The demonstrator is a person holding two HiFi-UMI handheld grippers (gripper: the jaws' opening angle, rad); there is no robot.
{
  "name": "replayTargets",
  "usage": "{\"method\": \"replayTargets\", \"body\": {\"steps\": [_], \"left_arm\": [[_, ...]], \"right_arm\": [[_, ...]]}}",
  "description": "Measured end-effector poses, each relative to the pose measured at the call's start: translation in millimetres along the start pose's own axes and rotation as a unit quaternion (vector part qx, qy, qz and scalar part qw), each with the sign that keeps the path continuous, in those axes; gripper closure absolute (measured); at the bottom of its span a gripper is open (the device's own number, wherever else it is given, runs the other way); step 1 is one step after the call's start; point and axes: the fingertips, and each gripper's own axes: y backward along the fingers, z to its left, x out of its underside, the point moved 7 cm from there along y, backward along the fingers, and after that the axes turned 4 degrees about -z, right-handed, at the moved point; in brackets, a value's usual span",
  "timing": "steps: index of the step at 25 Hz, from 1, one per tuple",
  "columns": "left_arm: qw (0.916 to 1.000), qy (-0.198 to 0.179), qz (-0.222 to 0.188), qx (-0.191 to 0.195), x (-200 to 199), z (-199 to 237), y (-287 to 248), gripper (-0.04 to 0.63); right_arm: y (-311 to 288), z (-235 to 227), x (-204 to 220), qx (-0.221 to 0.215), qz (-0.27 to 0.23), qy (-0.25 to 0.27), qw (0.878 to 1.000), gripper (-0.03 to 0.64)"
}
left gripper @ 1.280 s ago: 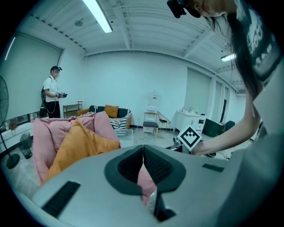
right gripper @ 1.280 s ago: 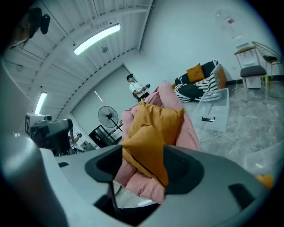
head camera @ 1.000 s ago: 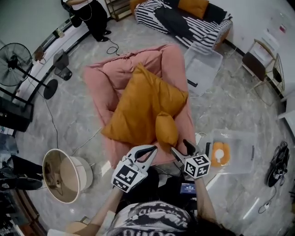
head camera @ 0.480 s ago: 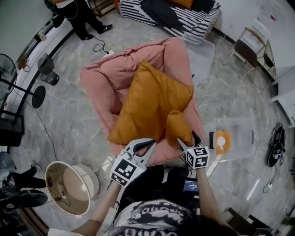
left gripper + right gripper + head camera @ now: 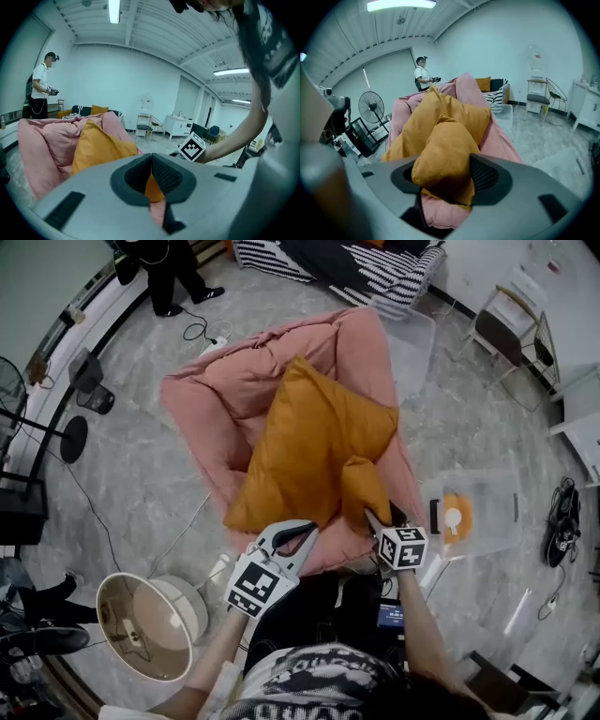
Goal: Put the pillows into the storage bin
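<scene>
While the left gripper (image 5: 309,532) hovers empty, jaws together, the large pillow (image 5: 314,437) and small pillow (image 5: 364,491) lie on the pink beanbag (image 5: 234,390). The right gripper (image 5: 382,515), jaws just closing, clamps the small pillow: light, squashy, so bite deep.

Two orange pillows on a pink cushion, a clear bin off to the side

The large orange pillow (image 5: 314,451) lies flat and diagonal across the pink cushion (image 5: 234,390), one corner pointing away from the person. The small orange pillow (image 5: 364,493), plump and oblong, rests against its near right edge. It sits between the jaws of the right gripper (image 5: 382,514), which have just been closing and now press into it. The clear storage bin (image 5: 497,507) stands on the floor just right of the cushion.
</scene>
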Motion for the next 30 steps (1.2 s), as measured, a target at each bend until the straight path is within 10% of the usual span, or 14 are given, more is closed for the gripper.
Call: {"method": "replayTargets", "body": {"steps": [18,30], "left_arm": [[0.9948,-0.028,-0.023,0.095,-26.0,-34.7,-44.5,0.583],[0.9784,-0.07,-0.014,0.194,-44.9,-127.9,-123.5,0.583]], "right_arm": [[121.7,-26.4,-45.8,0.025,-0.08,-0.071,0.994,0.374],[248.7,-117.4,-45.3,0.067,-0.196,-0.175,0.963,0.382]]}}
